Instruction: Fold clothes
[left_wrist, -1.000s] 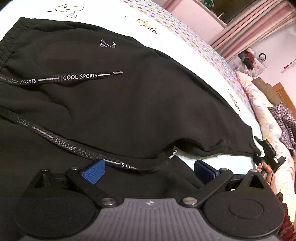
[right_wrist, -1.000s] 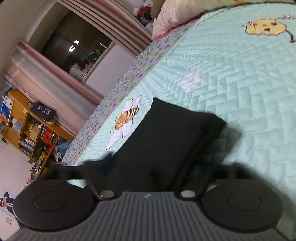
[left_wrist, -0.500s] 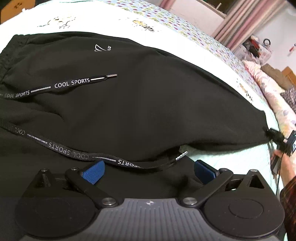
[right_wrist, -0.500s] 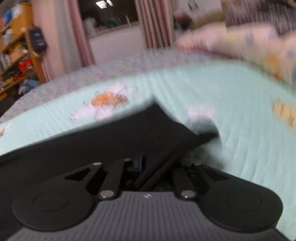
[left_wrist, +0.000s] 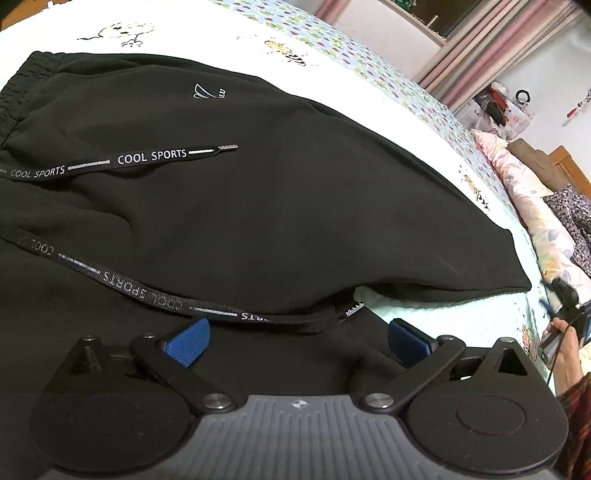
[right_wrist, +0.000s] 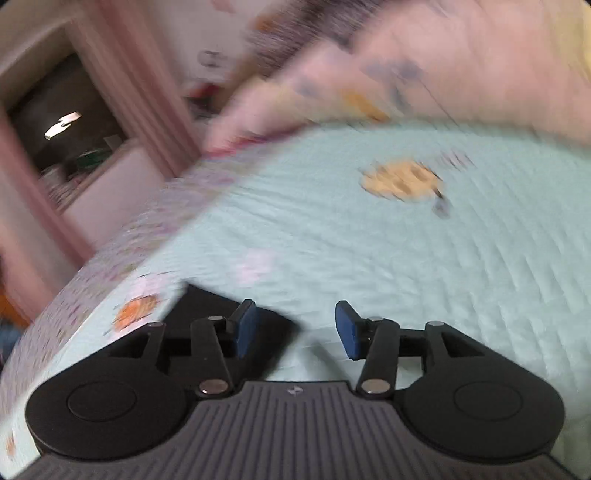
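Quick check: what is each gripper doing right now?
Left gripper: open over the black pants, gripping nothing.
Right gripper: jaws opening, nothing between them.

On the black trousers (left_wrist: 280, 206) in your left wrist view, the upper drawstring (left_wrist: 147, 159) carried "COOL SPORTS" in white capitals twice, once near its metal tip and once fainter toward the waistband. The lower drawstring (left_wrist: 122, 284) bore the same words, seen upside down, with only "STS" legible near its end. A small white logo (left_wrist: 207, 92) stood on the fabric higher up; its letters were too small to read. Your right wrist view was blurred and showed no readable text
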